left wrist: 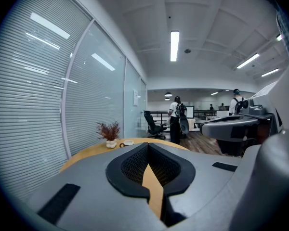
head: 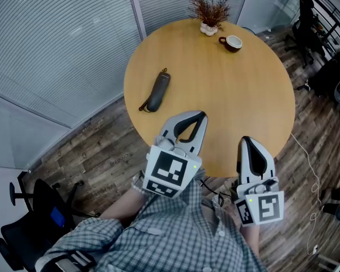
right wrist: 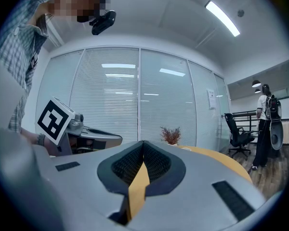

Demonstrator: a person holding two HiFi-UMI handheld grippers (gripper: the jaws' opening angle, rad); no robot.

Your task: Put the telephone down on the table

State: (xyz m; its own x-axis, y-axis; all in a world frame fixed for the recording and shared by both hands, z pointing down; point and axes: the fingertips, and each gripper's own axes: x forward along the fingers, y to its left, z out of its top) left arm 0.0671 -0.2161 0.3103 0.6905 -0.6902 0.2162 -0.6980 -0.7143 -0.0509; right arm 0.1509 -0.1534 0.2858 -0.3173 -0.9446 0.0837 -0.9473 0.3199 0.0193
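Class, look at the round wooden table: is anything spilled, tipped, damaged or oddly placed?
Nothing stands out. The dark telephone handset lies flat, the white-lined cup and small potted dried plant stand upright.

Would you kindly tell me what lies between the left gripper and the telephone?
Nothing: the head view shows only bare table between the left gripper and the telephone.

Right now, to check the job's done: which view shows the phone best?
Head view: the phone lies whole on the table, seen from above. Neither gripper view shows it, only a strip of table.
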